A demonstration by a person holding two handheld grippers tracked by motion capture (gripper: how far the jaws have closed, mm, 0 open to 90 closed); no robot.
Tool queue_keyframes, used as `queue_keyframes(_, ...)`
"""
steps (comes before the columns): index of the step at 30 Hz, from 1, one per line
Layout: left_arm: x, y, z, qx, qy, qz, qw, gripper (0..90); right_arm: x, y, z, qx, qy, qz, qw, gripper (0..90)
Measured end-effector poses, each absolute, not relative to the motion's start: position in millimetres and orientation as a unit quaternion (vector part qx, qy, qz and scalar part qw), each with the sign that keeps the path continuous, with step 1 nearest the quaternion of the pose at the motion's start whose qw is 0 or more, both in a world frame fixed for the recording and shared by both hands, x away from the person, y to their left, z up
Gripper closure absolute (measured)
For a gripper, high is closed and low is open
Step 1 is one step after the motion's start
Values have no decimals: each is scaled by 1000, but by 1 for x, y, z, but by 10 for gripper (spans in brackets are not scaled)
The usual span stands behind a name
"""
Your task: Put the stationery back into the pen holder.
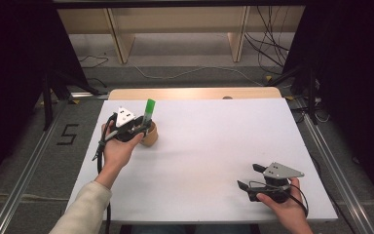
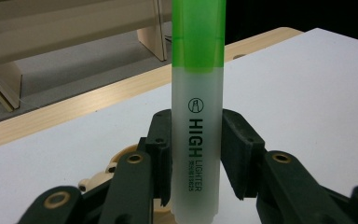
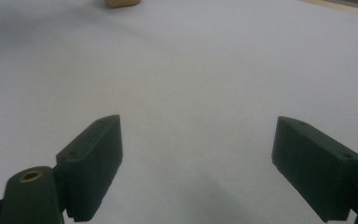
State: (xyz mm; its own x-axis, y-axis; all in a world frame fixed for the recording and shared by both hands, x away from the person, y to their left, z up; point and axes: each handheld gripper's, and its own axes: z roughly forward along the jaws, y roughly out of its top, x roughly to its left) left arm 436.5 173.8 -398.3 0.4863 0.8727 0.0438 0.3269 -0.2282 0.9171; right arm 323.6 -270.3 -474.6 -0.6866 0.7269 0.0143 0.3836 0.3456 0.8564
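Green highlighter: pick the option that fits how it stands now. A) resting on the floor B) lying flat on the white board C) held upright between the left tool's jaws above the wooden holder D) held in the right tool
C: the highlighter stands upright, clamped by the left tool over the wooden holder.

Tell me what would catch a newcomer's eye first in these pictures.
The bright green highlighter stands upright, clamped between the fingers of the left gripper at the table's left side, over a small wooden holder. Near the table's front right corner, the right gripper waits with its fingers wide apart and nothing between them.
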Motion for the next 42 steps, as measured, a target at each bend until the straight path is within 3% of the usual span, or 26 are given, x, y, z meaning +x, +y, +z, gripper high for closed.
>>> queue_keyframes(42, 454, 163, -407, 716, 389, 321, 482, 663, 324, -271, -474, 347, 799, 454, 190, 170)
